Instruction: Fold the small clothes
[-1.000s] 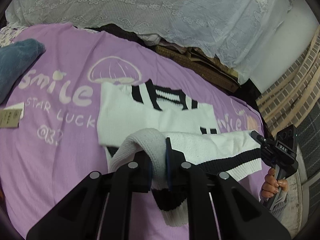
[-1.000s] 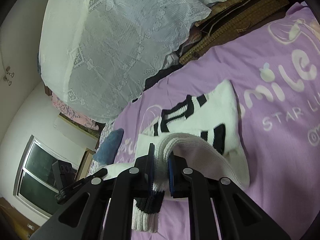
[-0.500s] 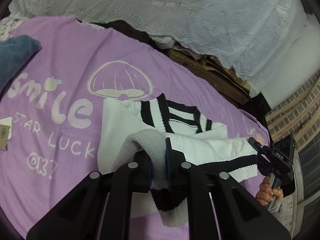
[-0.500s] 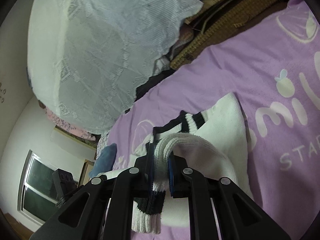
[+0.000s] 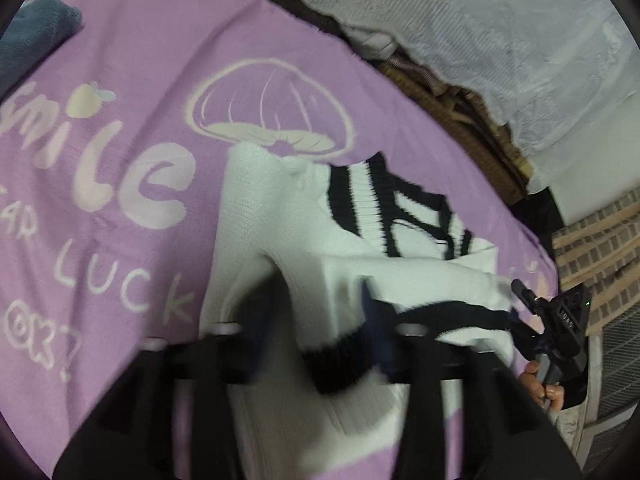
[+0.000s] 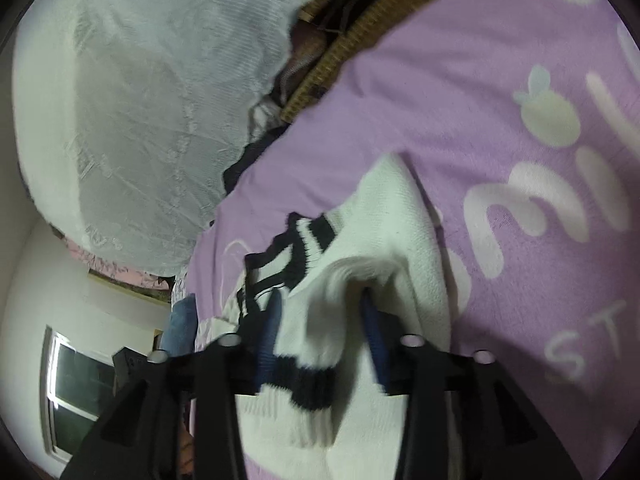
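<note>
A small white knit sweater with black stripes (image 5: 280, 208) lies on the purple "smile" blanket (image 5: 120, 80), its striped hem folded up over its body toward the collar. My left gripper (image 5: 320, 304) is open, jaws spread, with the black-striped hem (image 5: 336, 360) lying loose between them. My right gripper (image 6: 320, 308) is open too, the folded hem (image 6: 312, 384) slack between its blue pads. The sweater also shows in the right wrist view (image 6: 400, 232). The right gripper is seen in the left wrist view (image 5: 560, 332), at the hem's far end.
A white lace cover (image 5: 480, 20) drapes behind the blanket, with a woven mat edge (image 5: 460, 120) under it. A blue-grey cloth (image 5: 36, 36) lies at the blanket's far left. A window (image 6: 76, 384) is low on the left in the right wrist view.
Both grippers carried the hem forward over the sweater body toward the collar, then opened and let the hem go. Both views are blurred by motion now.
</note>
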